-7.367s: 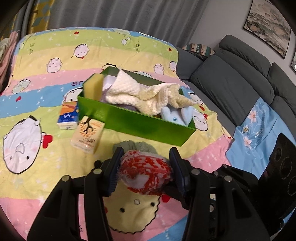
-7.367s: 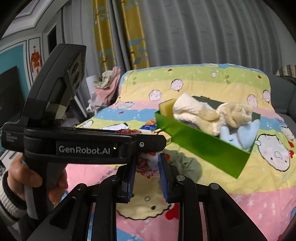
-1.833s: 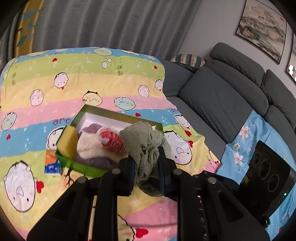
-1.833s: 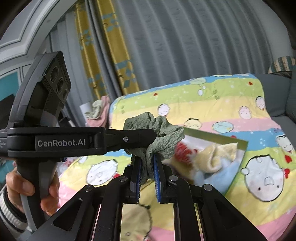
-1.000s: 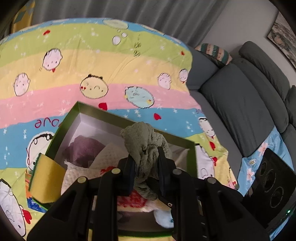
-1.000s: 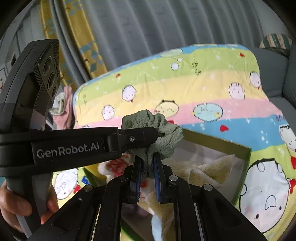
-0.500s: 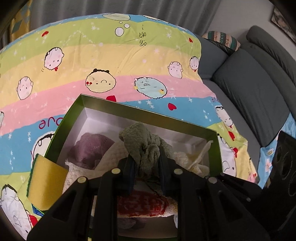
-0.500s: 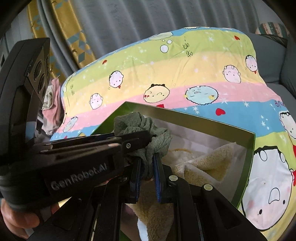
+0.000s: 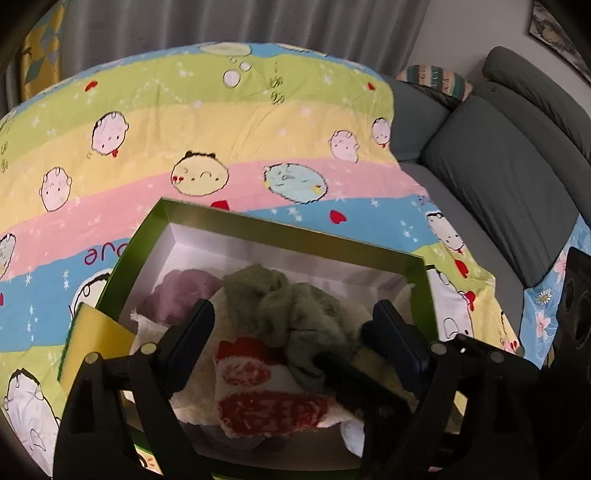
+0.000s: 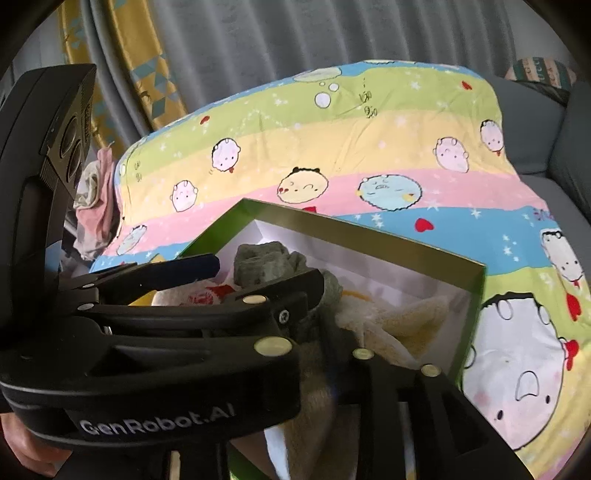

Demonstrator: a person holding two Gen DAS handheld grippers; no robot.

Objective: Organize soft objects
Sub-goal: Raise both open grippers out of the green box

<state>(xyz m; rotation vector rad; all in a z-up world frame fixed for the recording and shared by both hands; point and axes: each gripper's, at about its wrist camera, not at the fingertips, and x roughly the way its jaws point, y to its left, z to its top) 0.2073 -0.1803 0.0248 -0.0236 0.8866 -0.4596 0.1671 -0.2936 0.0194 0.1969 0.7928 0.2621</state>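
A: where's the green cloth [image 9: 291, 310]?
B: lower center, in the green box [image 9: 284, 230]. Left gripper [image 9: 295, 332] opening wide around it, pads clear; right gripper [image 10: 332, 332] opening too, grip unclear.

**A living room at home**

I am looking into a home's living room: a grey sofa [image 9: 517, 184] is sitting under a framed picture [image 9: 557, 26], grey curtains [image 9: 221, 26] are hanging behind, and a cartoon-print quilt [image 9: 221, 122] is covering the surface.

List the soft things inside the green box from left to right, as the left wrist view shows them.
Yellow sponge → purple cloth → crumpled grey-green cloth.
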